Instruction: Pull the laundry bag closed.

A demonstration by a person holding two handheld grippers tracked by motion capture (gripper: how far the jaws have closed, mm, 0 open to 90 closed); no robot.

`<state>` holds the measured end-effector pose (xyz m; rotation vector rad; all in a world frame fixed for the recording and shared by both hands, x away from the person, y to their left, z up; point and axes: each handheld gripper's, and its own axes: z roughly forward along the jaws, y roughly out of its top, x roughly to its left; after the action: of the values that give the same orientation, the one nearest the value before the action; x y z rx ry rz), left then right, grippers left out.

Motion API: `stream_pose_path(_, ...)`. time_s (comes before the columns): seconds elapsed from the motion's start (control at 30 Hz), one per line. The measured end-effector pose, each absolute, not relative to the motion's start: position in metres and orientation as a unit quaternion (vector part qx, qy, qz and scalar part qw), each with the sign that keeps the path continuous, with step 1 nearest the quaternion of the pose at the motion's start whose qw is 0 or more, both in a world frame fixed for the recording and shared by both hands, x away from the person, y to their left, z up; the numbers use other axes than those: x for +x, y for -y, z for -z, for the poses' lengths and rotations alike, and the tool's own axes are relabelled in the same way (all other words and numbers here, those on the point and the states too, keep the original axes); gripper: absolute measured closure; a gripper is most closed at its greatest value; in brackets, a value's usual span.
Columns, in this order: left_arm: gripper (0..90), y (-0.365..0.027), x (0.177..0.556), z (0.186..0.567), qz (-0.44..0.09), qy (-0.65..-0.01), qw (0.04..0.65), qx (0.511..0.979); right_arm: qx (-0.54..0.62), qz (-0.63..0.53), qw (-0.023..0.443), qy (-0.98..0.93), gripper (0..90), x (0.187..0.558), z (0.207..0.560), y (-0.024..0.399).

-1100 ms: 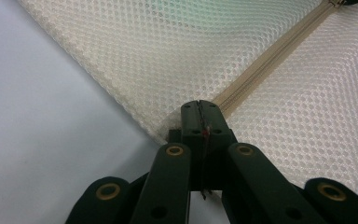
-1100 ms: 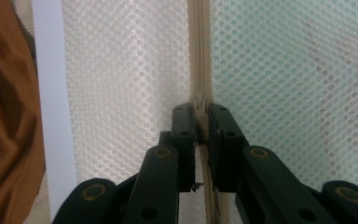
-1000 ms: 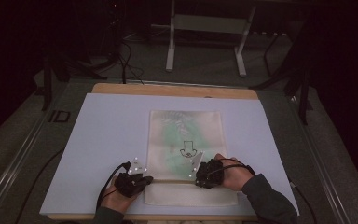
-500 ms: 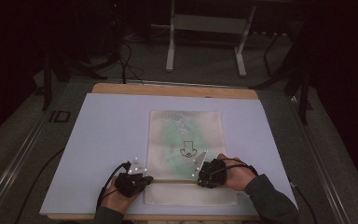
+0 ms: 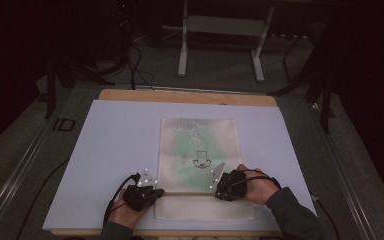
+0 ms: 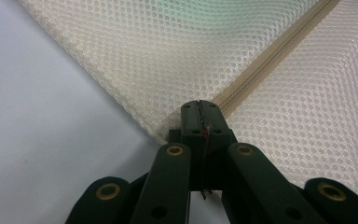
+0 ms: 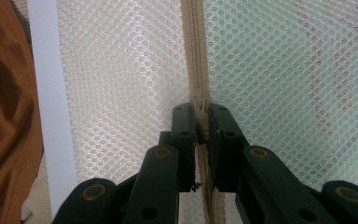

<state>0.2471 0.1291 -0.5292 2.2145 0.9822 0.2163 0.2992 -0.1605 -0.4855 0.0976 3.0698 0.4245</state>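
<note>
Cream mesh zip bag (image 5: 200, 165) lies flat on my lavender table (image 5: 110, 150); my left tongs (image 6: 199, 106) pinch its zipper end to anchor it, while my right tongs (image 7: 200, 111) clamp the zipper pull, ready for sliding.

We see only the right gripper (image 5: 228, 186) edge slightly along the zip (image 7: 196, 51) of the mesh bag (image 5: 200, 150), jaws clamped on the slider (image 7: 199, 103).

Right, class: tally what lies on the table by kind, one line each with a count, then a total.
Mesh zip bag: 1
Zip: 1
White mat: 1
Hand-held grippers, left and right: 2
Total: 5
</note>
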Motion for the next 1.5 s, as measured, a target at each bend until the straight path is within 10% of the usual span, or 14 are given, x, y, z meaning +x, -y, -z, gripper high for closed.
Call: stream_pose_path(1.5, 89.3, -0.129, 0.248, 0.529, -0.081, -0.379, 0.347, 0.854, 0.061, -0.123, 0.025, -0.99, 82.4, 0.302, 0.483, 0.198)
